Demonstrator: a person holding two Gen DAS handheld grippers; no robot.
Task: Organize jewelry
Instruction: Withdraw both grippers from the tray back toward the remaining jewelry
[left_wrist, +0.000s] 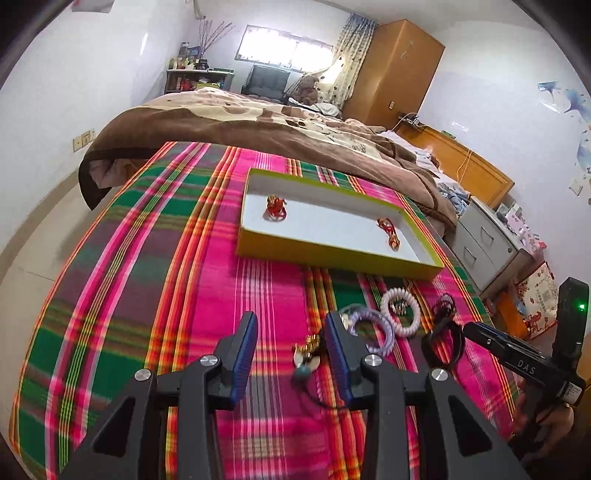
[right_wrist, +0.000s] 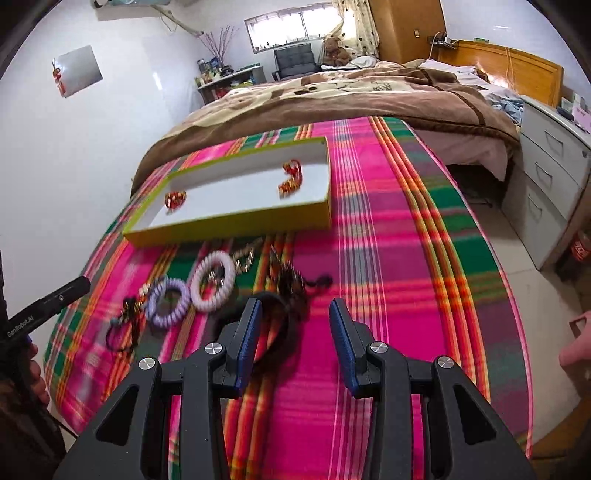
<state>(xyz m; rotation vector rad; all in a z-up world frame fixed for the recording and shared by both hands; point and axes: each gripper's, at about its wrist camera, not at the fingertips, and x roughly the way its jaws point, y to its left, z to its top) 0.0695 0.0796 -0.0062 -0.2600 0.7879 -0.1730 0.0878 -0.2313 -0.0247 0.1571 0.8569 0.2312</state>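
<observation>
A shallow yellow-green box (left_wrist: 332, 254) (right_wrist: 229, 225) with a white floor lies on the plaid cloth and holds two red-and-gold jewelry pieces (left_wrist: 276, 207) (left_wrist: 389, 230). In front of it lie a white coil bracelet (left_wrist: 400, 310) (right_wrist: 213, 281), a purple coil bracelet (left_wrist: 369, 328) (right_wrist: 167, 301), a gold-and-bead piece (left_wrist: 306, 356), a black band (left_wrist: 443, 343) (right_wrist: 275, 328) and dark beads (right_wrist: 291, 284). My left gripper (left_wrist: 291, 332) is open above the gold piece. My right gripper (right_wrist: 295, 321) is open, its left finger beside the black band. The right gripper also shows in the left wrist view (left_wrist: 517, 354).
The plaid cloth (left_wrist: 147, 295) covers a table whose edge drops to the floor on the left and right. A bed with a brown blanket (left_wrist: 258, 125) lies behind the box. Grey drawers (right_wrist: 550, 173) stand at the right.
</observation>
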